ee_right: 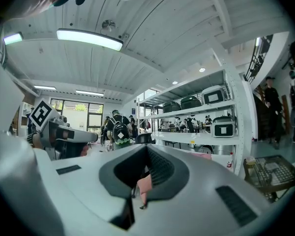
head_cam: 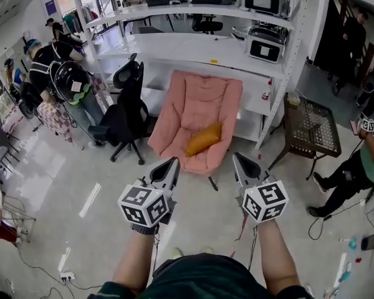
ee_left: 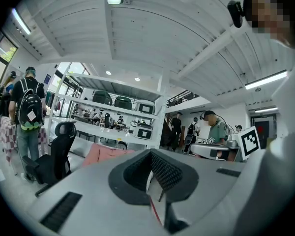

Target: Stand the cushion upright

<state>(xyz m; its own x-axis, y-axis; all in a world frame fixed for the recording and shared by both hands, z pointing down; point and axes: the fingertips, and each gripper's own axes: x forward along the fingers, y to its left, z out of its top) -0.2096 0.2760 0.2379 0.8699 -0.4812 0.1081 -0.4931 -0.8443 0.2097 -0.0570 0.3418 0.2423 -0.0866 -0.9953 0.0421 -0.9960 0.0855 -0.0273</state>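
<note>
An orange cushion (head_cam: 204,139) lies flat and slanted on the seat of a pink lounge chair (head_cam: 199,101) in the head view. Both grippers hover over the floor short of the chair, pointing at it. My left gripper (head_cam: 172,161) is shut with nothing in it, its tip near the chair's front left edge. My right gripper (head_cam: 237,156) is also shut and empty, just right of the seat's front. In the left gripper view the closed gripper (ee_left: 150,154) covers most of the chair (ee_left: 105,155). The cushion is hidden in both gripper views.
A black office chair (head_cam: 128,108) stands left of the pink chair. White shelving (head_cam: 206,48) runs behind it, and a wire-mesh side table (head_cam: 311,126) sits to the right. A person (head_cam: 361,167) crouches at the far right; others stand at the far left. Cables lie on the floor.
</note>
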